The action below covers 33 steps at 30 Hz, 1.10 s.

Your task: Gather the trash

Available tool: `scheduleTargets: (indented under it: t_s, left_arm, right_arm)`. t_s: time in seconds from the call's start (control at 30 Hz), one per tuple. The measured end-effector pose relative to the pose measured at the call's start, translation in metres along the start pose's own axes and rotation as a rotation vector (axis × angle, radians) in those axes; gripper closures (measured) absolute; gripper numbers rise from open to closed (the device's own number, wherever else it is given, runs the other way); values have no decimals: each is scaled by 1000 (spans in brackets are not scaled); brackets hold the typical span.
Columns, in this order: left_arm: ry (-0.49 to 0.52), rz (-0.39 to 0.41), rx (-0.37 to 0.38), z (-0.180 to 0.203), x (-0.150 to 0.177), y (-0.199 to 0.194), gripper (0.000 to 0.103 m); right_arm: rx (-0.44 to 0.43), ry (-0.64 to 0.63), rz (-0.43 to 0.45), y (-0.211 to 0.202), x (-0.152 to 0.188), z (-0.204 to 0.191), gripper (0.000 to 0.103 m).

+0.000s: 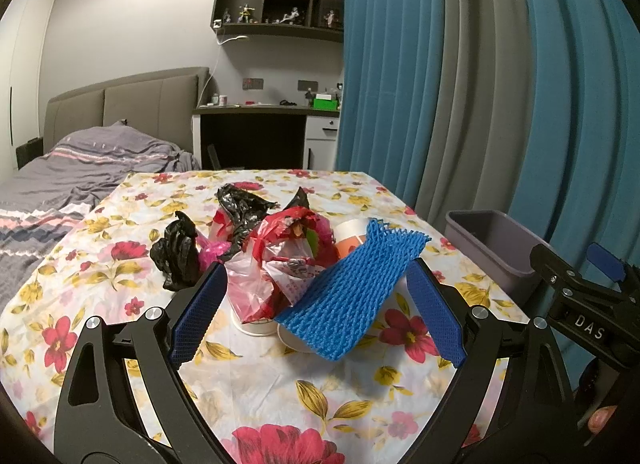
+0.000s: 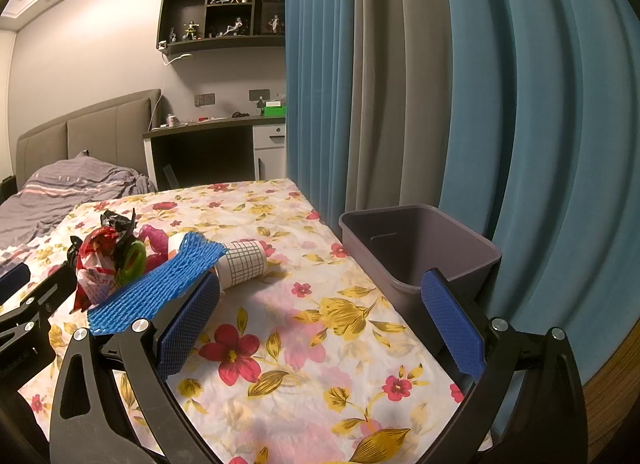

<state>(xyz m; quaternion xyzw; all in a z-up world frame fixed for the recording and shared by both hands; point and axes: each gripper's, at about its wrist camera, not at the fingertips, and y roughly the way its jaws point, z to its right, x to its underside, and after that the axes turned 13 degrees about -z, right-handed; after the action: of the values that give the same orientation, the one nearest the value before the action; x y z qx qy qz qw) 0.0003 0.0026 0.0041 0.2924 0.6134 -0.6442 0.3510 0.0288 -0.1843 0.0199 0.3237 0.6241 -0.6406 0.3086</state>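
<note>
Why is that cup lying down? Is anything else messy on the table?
The white paper cup with a grid pattern lies tipped on its side on the flowered tablecloth, under blue foam netting and beside crumpled plastic bags. The grey bin looks empty.

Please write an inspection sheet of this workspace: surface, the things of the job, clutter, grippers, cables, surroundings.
Surface: table with floral cloth, wrinkled, near half bare.
Job's things: blue foam net draped over paper cups; grid-pattern cup lying on its side; red-and-white plastic bag; two crumpled black bags; pink scrap, partly hidden. Grey bin at the table's right edge, nothing seen inside.
Clutter: nothing seen beyond the trash pile.
Grippers: left gripper open, around the net's near end, not gripping; right gripper open, holding nothing, over bare cloth.
Cables: one white cable on the far wall.
Surroundings: bed, desk, shelf with figurines, blue-grey curtain.
</note>
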Motion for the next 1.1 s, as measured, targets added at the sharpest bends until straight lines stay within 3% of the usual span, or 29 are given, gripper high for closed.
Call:
scheduleTargets:
  t_s: [1.1]
  left_arm:
    - [0, 1, 2, 0, 1, 1, 13]
  right_arm:
    - [1, -4, 2, -1, 1, -3, 6]
